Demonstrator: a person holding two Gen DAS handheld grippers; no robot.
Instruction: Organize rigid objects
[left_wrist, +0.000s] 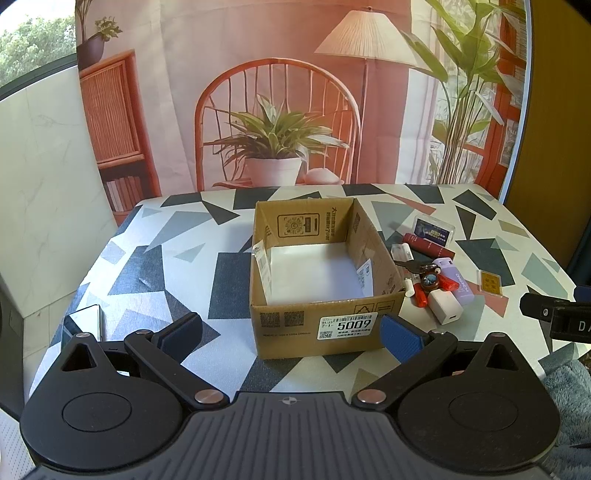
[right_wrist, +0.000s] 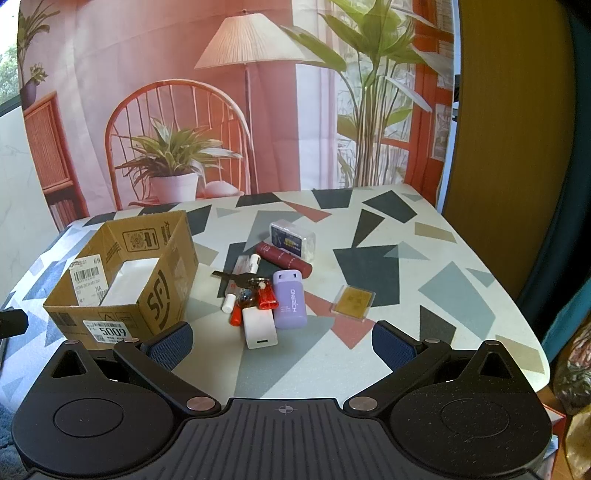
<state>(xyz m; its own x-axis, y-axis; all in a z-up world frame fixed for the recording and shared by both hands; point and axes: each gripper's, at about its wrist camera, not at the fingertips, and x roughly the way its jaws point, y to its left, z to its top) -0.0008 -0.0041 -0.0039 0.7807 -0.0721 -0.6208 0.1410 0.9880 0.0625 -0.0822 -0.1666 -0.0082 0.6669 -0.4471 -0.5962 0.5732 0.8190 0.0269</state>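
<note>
A: We see a counter (left_wrist: 177, 240) covered in a pale cloth with dark, grey and pink angular patches. Behind it hangs a backdrop (left_wrist: 295, 92) printed with a chair, a lamp and potted plants.

B: We have a cardboard box (left_wrist: 325, 325) standing open on the counter, with a white sheet on its floor and nothing else in it. A white label reading 5009 sits on its near wall.

A: Just right of the box lies our pile: a white charger (right_wrist: 259, 328), a purple case (right_wrist: 290, 298), a dark red tube (right_wrist: 284, 259), a key (right_wrist: 231, 275), small red and white pieces, and a clear plastic box (right_wrist: 293, 238) at the back. A flat gold card (right_wrist: 354, 300) lies apart to the right.

B: Our left hand-held gripper (left_wrist: 295, 328) hangs in front of the box, its jaws spread wide and empty. Our right hand-held gripper (right_wrist: 282, 343) is spread too, with the charger just ahead of it, untouched. The finger pads (right_wrist: 391, 349) are blue and ribbed.
</note>
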